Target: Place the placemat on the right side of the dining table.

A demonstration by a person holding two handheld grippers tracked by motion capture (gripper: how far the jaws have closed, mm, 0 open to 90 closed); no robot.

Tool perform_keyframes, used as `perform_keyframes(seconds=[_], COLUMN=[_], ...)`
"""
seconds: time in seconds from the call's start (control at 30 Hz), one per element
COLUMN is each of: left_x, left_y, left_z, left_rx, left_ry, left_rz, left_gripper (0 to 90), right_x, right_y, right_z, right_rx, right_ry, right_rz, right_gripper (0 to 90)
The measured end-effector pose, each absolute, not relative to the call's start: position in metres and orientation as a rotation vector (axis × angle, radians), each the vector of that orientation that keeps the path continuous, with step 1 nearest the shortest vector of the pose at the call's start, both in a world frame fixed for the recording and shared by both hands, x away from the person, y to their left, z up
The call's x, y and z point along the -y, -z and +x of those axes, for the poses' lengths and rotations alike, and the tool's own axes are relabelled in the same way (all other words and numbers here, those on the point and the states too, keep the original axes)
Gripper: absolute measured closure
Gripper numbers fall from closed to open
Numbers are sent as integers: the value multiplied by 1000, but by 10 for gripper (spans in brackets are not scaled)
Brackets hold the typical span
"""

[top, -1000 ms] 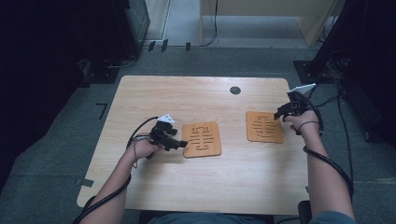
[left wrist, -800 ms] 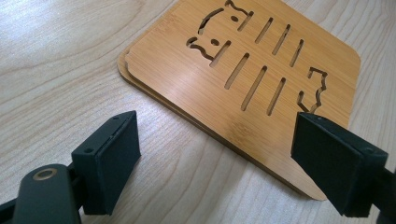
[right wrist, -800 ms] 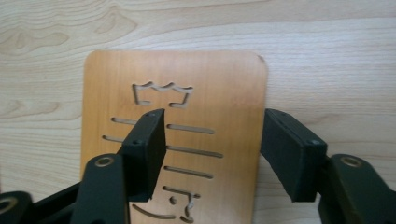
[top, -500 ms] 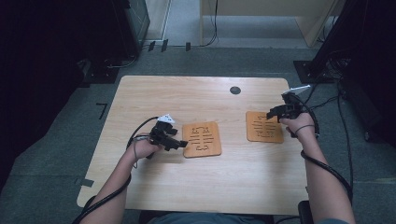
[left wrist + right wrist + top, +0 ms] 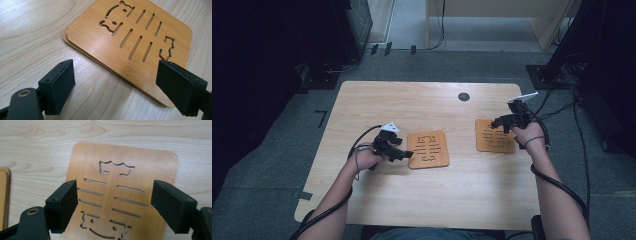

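Two wooden mats with fish-shaped cutouts are laid flat on the table point(image 5: 422, 200). The left mat point(image 5: 428, 149) looks like two boards stacked, and the left gripper point(image 5: 404, 154) is held just beside its edge, jaws spread and empty. The right mat point(image 5: 495, 135) is hovered over by the right gripper point(image 5: 498, 123), jaws likewise spread wide. For a clean pickup, an edge should probably be approached low, with one jaw slid under the board, since the mats are thin and flush with the tabletop.
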State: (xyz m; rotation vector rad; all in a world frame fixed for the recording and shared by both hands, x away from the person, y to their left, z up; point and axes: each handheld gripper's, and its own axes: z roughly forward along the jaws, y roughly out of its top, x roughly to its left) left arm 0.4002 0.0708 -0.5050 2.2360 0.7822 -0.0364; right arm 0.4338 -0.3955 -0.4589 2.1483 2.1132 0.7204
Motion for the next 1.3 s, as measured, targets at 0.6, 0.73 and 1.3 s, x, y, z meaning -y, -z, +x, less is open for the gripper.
perform_keyframes(seconds=[0.6,0.73,1.3], left_x=[-70,-70,-66], left_y=[505,505,505], left_z=[400,400,400], left_rx=[-779,-778,-767], left_ry=[30,30,14], left_rz=[2240,2240,2247], left_gripper=[145,145,145], right_x=[355,347,319], right_y=[461,462,473], right_z=[427,425,420], right_rx=[-2237,-2255,-2335], right_ry=[-746,-754,-766], right_rz=[1986,1962,1842], right_gripper=[217,217,217])
